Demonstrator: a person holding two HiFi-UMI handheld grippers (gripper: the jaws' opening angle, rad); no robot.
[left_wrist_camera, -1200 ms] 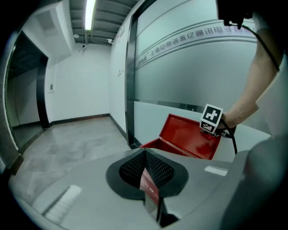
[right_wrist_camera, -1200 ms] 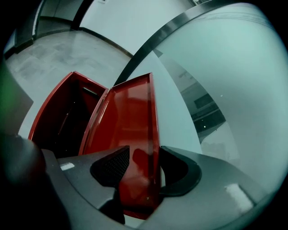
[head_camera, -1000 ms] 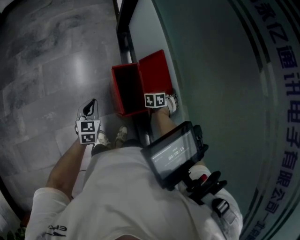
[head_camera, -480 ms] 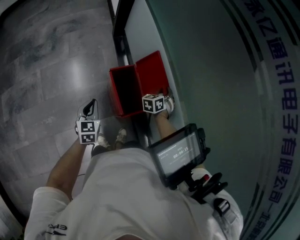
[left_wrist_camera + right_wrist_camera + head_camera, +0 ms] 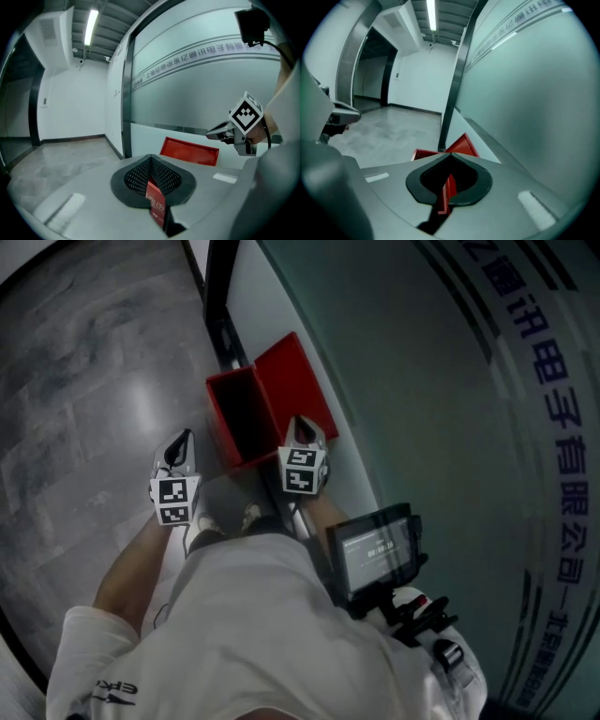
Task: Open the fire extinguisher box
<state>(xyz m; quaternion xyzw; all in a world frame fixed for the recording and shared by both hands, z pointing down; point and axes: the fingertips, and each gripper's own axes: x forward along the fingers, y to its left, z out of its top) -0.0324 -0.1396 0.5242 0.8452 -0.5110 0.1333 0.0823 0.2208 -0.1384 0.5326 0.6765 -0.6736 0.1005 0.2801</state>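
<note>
Frosted glass wall (image 5: 422,381) on the person's right, grey tiled floor (image 5: 84,381) on the left. The red fire extinguisher box (image 5: 246,418) stood on the floor at the foot of the wall, by a black frame post (image 5: 217,296). We judged the opening step as good as done: the lid (image 5: 302,379) was swung fully up and leaned back on the wall, also seen from the left gripper view (image 5: 190,151) and the right gripper view (image 5: 464,144). To finish well, we would check that the lid rests steady on the glass and won't drop shut, then pull both tools clear without knocking the rim. The box mouth faced up. The inside looked dark red and bare, and we saw no extinguisher, though the bottom was dim. The left hand-held gripper (image 5: 184,439) hovered over the floor left of the box, apart from it, jaws together (image 5: 150,158), nothing in them. The right hand-held gripper (image 5: 302,425) hung just above the near right corner of the box. Its jaws had just been closing and were now fully together (image 5: 451,155), with nothing between them and not on the lid.
</note>
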